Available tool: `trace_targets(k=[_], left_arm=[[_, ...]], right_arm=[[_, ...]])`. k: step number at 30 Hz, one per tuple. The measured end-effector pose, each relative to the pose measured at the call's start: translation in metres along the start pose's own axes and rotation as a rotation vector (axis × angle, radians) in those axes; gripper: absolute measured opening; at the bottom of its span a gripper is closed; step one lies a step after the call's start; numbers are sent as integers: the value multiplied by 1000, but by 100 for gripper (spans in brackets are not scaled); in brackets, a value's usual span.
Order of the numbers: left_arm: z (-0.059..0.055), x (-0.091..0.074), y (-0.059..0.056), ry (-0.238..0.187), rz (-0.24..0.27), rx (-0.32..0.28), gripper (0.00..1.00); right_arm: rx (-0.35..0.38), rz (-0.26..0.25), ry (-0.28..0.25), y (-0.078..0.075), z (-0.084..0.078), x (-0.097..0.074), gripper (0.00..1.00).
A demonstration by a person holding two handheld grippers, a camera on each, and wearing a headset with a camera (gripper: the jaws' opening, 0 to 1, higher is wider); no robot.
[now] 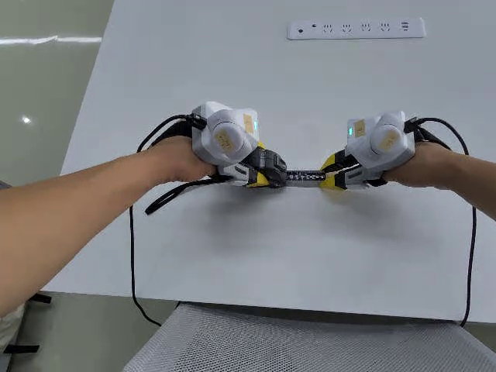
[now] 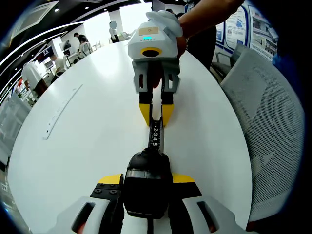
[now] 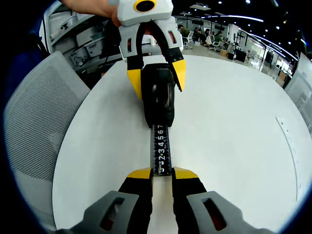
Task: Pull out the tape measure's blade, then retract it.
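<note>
Tape measure point(image 1: 270, 166): your left gripper point(image 2: 146, 179) is clamped on its black case, over the near middle of the white table point(image 1: 232, 70). Your right gripper point(image 3: 162, 174) is closed on the tip of the blade point(image 3: 161, 146), which spans the short gap between them, numbers facing up. A power strip point(image 1: 356, 29) lies near the far edge.

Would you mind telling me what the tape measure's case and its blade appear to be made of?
The case looks like matte black plastic or rubber, given its dull, moulded surface. The blade is probably thin painted metal, dark with printed white numerals.
</note>
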State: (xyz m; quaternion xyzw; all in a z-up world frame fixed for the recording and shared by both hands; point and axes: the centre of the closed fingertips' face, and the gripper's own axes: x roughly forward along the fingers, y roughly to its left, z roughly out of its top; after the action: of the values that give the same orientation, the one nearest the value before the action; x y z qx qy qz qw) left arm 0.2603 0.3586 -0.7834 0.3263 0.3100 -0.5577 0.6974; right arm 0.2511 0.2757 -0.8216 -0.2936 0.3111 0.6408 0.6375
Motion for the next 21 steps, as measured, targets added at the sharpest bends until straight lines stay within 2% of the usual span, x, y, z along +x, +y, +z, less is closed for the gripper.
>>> trace_targets(k=[21], left_arm=[[0, 0, -2, 6, -3, 9, 31]], right_arm=[[29, 9, 6, 2, -18, -15, 10]])
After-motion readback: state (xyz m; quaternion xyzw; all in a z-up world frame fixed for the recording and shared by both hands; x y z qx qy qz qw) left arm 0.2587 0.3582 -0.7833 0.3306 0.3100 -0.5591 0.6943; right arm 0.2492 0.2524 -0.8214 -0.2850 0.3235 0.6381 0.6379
